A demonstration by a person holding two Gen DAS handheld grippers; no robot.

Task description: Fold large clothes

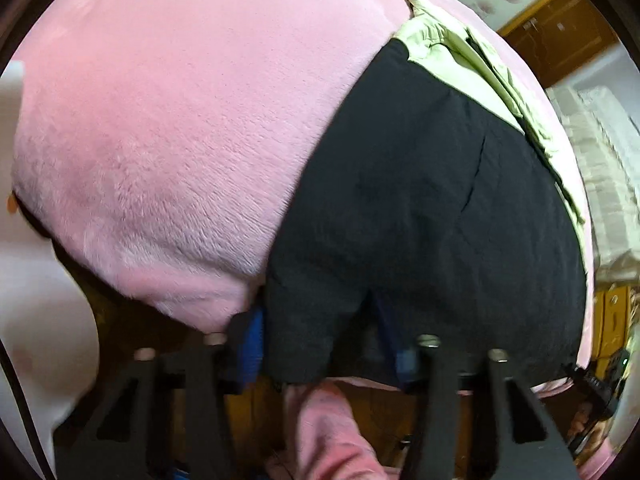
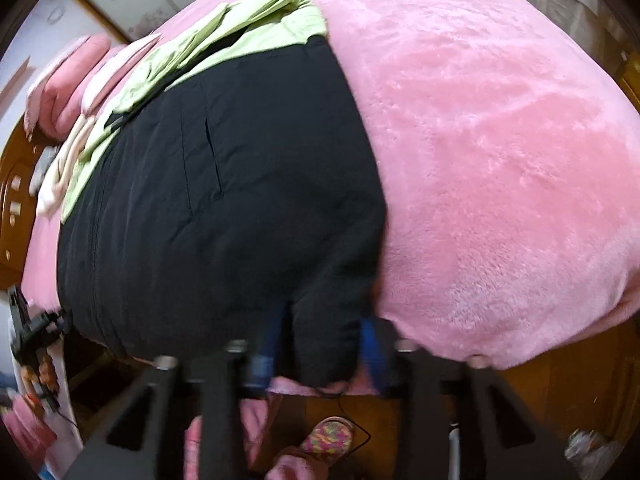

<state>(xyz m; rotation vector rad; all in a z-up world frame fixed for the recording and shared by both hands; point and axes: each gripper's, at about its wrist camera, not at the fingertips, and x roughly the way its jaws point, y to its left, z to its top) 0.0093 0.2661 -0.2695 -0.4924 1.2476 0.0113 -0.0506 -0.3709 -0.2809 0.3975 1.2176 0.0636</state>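
A large jacket of black quilted fabric with a pale green upper part (image 1: 432,200) lies spread flat on a bed covered by a fluffy pink fleece blanket (image 1: 168,132), its black hem end at the near edge of the bed and the green end farther away. A zip line runs down the black panel in the right wrist view, and a slit pocket shows beside it.

The left tool (image 1: 320,344) is clenched on the hem — its blue-padded fingers (image 1: 252,344) press a hanging fold of black fabric at the jacket's left near corner. The right tool (image 2: 324,348) grasps the other near corner the same way, a bunched lobe of black cloth pinched between its blue pads (image 2: 372,344). Both tools point steeply down over the bed's edge.

Below the edge lies a brown wooden floor (image 2: 560,396). A person's pink fleece sleeve or trouser leg (image 1: 336,432) shows under the left tool, and a slipper with a multicoloured pattern (image 2: 328,436) rests on the floor under the right one. Folded pink bedding (image 2: 68,84) sits at the far end of the bed beyond the green part.
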